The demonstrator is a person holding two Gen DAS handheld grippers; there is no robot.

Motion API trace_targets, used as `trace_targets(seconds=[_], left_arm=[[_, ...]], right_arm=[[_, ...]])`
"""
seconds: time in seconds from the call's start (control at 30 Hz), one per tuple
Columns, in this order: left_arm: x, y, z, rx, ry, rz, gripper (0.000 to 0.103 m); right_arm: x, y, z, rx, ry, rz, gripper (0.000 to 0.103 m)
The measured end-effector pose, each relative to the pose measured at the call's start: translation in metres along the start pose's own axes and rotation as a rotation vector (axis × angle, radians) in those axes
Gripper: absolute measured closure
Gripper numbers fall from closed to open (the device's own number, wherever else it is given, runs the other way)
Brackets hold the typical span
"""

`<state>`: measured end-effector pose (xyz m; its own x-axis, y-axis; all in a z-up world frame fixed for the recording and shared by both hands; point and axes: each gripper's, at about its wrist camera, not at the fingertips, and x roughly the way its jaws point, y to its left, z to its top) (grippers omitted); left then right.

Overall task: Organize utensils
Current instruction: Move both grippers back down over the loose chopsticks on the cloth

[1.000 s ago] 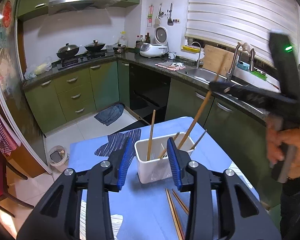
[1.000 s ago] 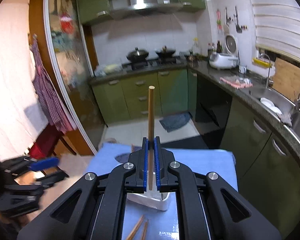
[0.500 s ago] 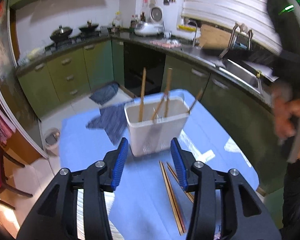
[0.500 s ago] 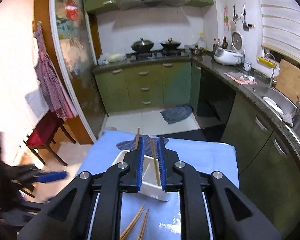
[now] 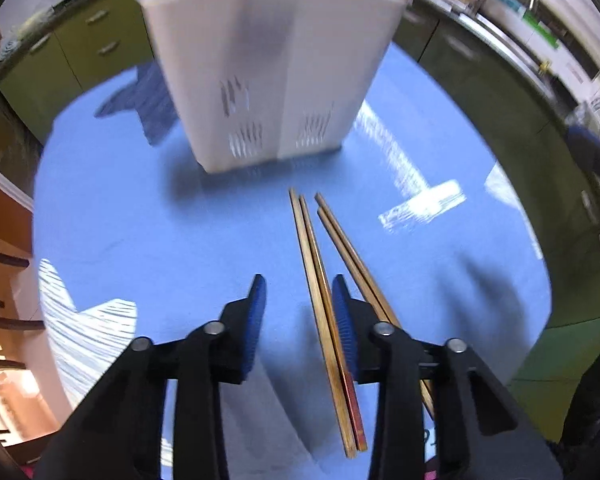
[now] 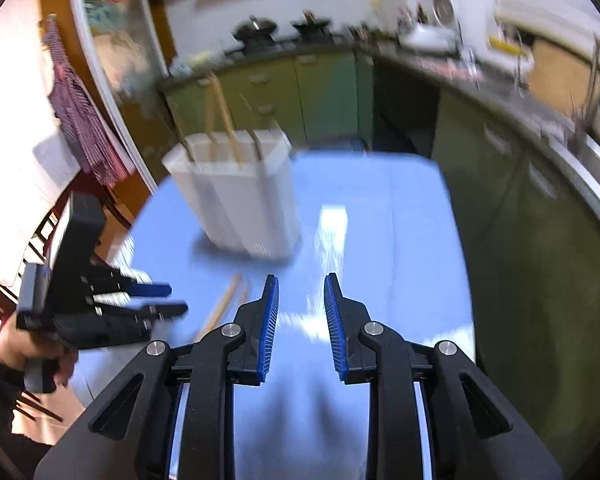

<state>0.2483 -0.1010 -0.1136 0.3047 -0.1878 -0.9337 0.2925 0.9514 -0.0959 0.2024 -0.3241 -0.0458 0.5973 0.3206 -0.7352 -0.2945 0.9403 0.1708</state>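
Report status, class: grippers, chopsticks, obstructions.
Left gripper closing, nothing gripped. Right gripper opening, empty. Four chopsticks lie on the table; others stand in the white holder. Nothing in the way.

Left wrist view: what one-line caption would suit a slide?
Left gripper, closing, above four loose chopsticks on a blue table, before a white utensil holder.

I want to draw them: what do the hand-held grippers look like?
Each hand-held gripper, left and right, is black with angular arms, silver screw heads and ribbed blue pads on the fingers. The person wears a dark sleeve.
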Motion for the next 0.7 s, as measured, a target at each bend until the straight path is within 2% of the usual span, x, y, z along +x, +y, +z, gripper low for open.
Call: trace_targets(seconds=[0.13,0.2,0.4,0.7], left_arm=[[0.021,-0.011,0.004,0.009,0.054,0.013,0.077],[0.026,-0.013,0.006,0.011,0.065,0.026,0.084],[0.041,-0.015,0.009,0.01,0.097,0.066,0.093],[0.053,-0.023,0.012,0.023,0.123,0.083,0.093]], right_arm=[[0.018,-0.023,-0.024,0.05,0.052,0.007,0.079],[0.021,-0.03,-0.03,0.057,0.062,0.007,0.079],[0.021,-0.031,-0.027,0.055,0.066,0.032,0.079],[0.03,-0.022,-0.02,0.048,0.087,0.053,0.079]])
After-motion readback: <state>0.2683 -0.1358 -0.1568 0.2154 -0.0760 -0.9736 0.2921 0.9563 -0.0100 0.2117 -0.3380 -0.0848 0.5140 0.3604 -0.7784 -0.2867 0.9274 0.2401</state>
